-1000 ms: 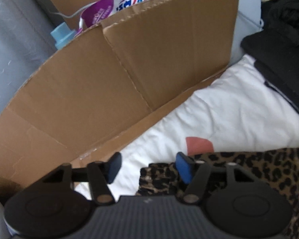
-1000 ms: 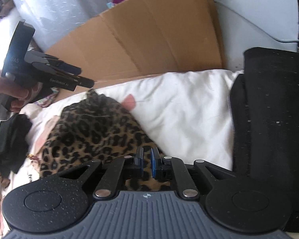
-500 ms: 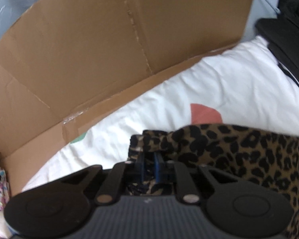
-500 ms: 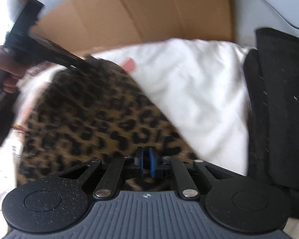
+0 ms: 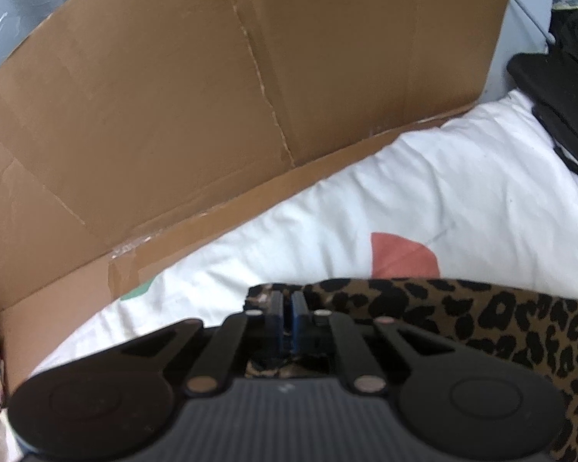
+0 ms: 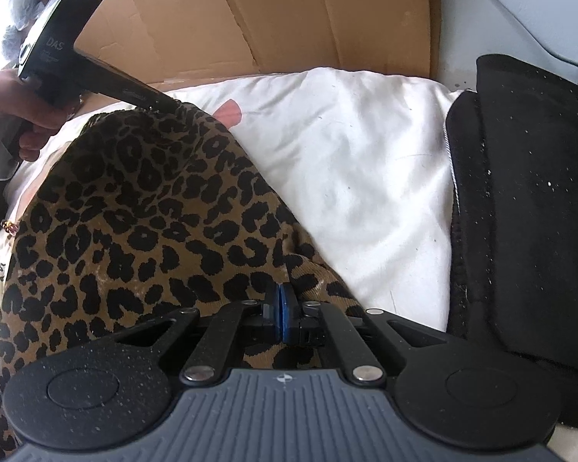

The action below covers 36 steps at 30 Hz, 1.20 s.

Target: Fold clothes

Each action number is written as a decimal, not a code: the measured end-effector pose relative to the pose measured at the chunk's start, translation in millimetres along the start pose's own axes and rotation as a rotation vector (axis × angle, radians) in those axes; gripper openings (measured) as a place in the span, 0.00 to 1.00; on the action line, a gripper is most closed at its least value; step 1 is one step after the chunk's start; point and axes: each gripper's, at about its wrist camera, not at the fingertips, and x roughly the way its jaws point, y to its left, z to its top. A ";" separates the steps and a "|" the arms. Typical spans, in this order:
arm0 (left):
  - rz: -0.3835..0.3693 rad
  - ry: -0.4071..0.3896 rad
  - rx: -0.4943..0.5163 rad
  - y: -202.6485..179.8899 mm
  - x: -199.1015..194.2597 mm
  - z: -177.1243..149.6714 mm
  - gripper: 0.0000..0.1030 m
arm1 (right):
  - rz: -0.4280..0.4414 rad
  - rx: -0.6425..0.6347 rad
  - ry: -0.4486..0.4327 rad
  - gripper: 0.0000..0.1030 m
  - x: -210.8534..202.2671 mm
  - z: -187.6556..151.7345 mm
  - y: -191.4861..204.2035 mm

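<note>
Pinching leopard-print garment (image 6: pixel 142 208), both grippers

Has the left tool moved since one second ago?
Yes. The left tool was open near the cardboard box; now it is shut on the leopard-print garment and lifted away from the box.

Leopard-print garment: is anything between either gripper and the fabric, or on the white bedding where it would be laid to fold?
Nothing visible. The left gripper and right gripper are each shut directly on the leopard-print garment. The white bedding beside it lies bare; the black clothing sits off to the right, the cardboard behind.
</note>
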 end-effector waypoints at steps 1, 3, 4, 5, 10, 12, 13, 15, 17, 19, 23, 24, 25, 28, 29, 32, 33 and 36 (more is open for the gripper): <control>-0.002 0.002 -0.003 0.4 -0.3 0.4 0.03 | 0.001 0.004 0.001 0.04 -0.9 -0.1 -1.0; -0.004 0.007 0.000 0.8 -2.2 1.9 0.03 | 0.003 0.009 0.002 0.04 -3.0 -1.6 -3.7; -0.006 0.010 0.002 0.9 -3.2 2.7 0.03 | 0.003 0.011 0.002 0.04 -4.4 -2.4 -5.3; -0.007 0.013 0.003 1.1 -4.1 3.5 0.02 | 0.003 0.013 0.002 0.04 -5.8 -2.8 -7.1; -0.036 0.009 0.005 8.2 -22.7 7.2 0.06 | -0.003 0.065 0.003 0.04 -10.5 -1.0 -18.1; -0.046 -0.006 0.016 9.6 -36.9 5.6 0.06 | -0.012 0.074 0.000 0.04 -12.5 0.2 -20.5; -0.053 -0.012 0.020 10.4 -43.9 4.1 0.06 | -0.019 0.076 -0.002 0.04 -12.9 0.8 -21.4; -0.073 -0.019 0.014 12.2 -57.7 -2.4 0.07 | -0.025 0.084 -0.004 0.04 -13.7 2.2 -24.2; -0.092 -0.019 0.016 11.7 -69.2 -11.9 0.07 | -0.024 0.095 -0.005 0.04 -14.3 1.5 -26.3; -0.101 -0.012 0.030 8.8 -76.8 -24.3 0.08 | -0.022 0.106 -0.006 0.04 -14.8 0.9 -28.5; -0.120 0.001 0.032 2.6 -84.5 -47.0 0.09 | -0.020 0.125 -0.007 0.04 -15.6 -1.0 -32.0; -0.119 0.003 0.033 1.3 -84.8 -51.1 0.09 | -0.020 0.129 -0.007 0.04 -15.7 -1.7 -32.5; -0.116 0.007 0.031 0.2 -83.5 -54.7 0.10 | -0.021 0.130 -0.007 0.04 -15.8 -2.3 -32.7; -0.110 0.023 0.016 -1.0 -74.0 -61.6 0.12 | -0.025 0.122 -0.006 0.04 -15.3 -2.9 -31.7; -0.107 0.028 0.012 -1.6 -69.8 -62.8 0.12 | -0.027 0.118 -0.006 0.04 -15.0 -2.7 -31.3; -0.110 0.025 -0.011 -3.0 -57.7 -62.3 0.13 | -0.025 0.111 -0.003 0.04 -13.9 -1.8 -31.6; -0.112 0.023 -0.019 -3.5 -53.6 -61.8 0.12 | -0.023 0.110 -0.002 0.04 -13.6 -1.5 -32.1; -0.114 0.024 -0.031 -7.4 -41.5 -60.7 0.10 | -0.016 0.117 0.000 0.04 -13.6 -1.3 -33.8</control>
